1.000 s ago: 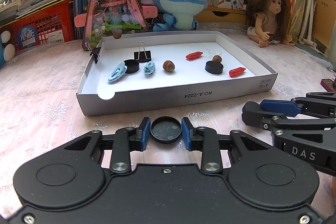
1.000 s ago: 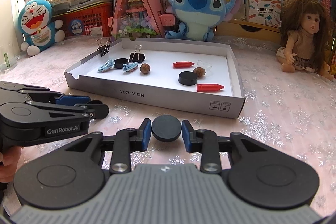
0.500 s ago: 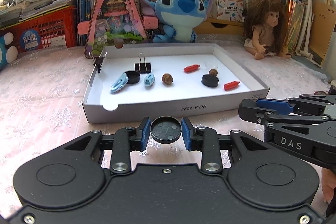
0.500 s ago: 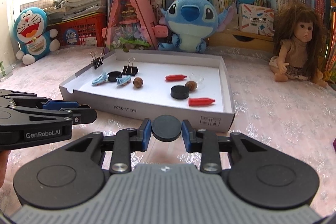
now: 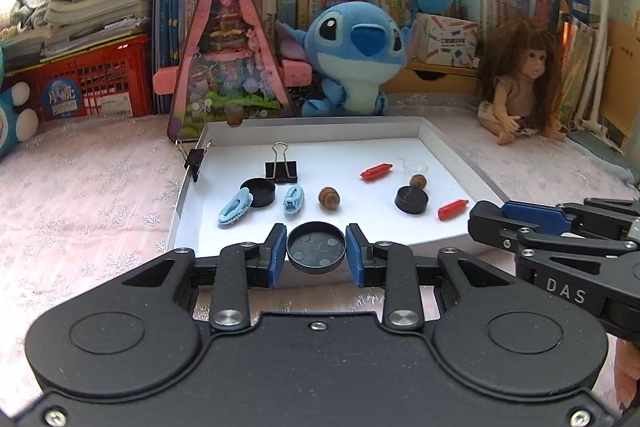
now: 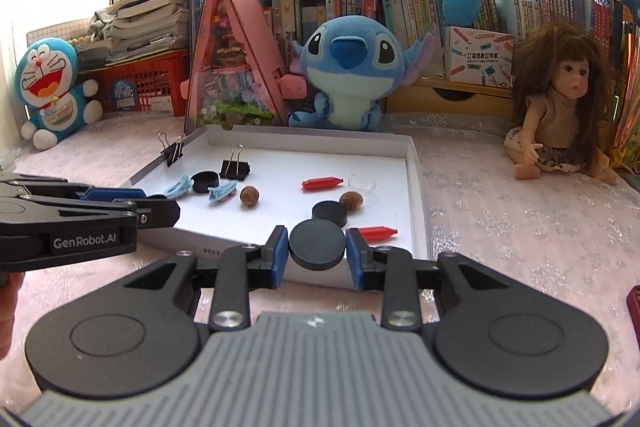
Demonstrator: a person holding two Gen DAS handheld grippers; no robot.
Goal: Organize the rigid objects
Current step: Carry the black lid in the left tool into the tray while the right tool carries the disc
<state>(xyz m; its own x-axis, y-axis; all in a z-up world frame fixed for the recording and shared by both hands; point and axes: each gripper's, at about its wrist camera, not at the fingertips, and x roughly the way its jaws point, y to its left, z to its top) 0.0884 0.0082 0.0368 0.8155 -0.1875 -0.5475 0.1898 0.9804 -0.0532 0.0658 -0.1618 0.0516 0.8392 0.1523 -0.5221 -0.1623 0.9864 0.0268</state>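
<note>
Carry step: left gripper fingers pinching a hollow black cap, right gripper fingers pinching a black disc, both low-centre before the white tray; next, probably mating or setting down inside.

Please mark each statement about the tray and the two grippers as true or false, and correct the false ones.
1. The left gripper holds a black round lid. True.
2. The right gripper is empty. False: it is shut on a black disc.
3. Two red pieces lie in the white tray. True.
4. Both binder clips lie flat inside the tray. False: one binder clip grips the tray's left wall; the other clip stands on the floor.
5. The tray holds three blue hair clips. False: two, a longer one and a shorter one.
</note>
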